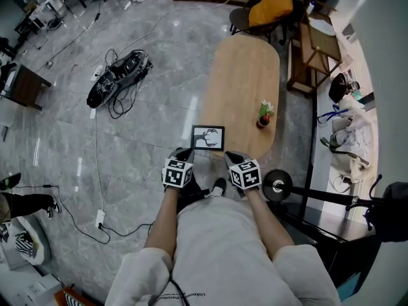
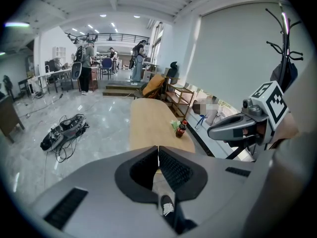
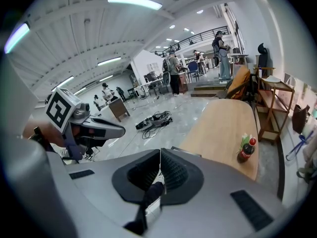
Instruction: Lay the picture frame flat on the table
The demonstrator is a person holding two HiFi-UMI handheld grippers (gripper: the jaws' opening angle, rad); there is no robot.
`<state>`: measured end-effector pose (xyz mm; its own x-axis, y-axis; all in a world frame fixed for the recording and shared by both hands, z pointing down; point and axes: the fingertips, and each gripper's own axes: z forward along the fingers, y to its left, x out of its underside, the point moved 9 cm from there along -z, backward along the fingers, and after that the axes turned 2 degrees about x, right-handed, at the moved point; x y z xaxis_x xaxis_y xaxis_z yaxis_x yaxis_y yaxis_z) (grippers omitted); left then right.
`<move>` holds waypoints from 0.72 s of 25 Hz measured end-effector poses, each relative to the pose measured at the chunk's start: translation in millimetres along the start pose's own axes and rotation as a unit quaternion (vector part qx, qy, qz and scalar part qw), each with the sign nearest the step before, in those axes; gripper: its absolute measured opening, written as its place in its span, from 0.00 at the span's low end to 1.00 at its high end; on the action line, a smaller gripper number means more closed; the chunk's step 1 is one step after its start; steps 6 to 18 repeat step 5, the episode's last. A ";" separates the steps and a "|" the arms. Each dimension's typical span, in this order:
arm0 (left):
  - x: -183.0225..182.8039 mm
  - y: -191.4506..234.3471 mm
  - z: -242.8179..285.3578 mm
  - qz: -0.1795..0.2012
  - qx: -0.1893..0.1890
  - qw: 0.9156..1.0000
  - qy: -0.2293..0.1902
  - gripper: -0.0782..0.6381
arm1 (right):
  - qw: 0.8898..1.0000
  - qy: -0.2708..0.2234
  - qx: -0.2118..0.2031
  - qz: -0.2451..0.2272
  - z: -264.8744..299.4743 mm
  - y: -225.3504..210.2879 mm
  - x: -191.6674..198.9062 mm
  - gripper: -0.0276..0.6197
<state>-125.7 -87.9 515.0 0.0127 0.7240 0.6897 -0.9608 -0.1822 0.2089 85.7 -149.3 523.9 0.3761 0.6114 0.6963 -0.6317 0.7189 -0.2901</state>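
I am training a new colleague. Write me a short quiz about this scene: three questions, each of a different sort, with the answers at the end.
1. True or false: the left gripper is holding the picture frame.
2. Which thing stands on the table beyond the frame? A: a bottle with a red cap. B: a desk lamp. C: a laptop.
3. Fill in (near or far): seen from the person, the picture frame is at the ___ end of the table.

Key: 1 false, its jaws are together with nothing between them. 2 A. 3 near.
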 end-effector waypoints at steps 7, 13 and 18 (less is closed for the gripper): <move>1.3 1.1 0.5 -0.002 0.000 1.000 0.000 0.14 | 1.000 0.000 0.000 -0.004 1.4 1.4 -0.1 0.09; 1.3 1.1 0.5 -0.002 0.000 1.000 0.000 0.14 | 1.000 0.000 0.000 -0.004 1.4 1.4 -0.1 0.09; 1.3 1.1 0.5 -0.002 0.000 1.000 0.000 0.14 | 1.000 0.000 0.000 -0.004 1.4 1.4 -0.1 0.09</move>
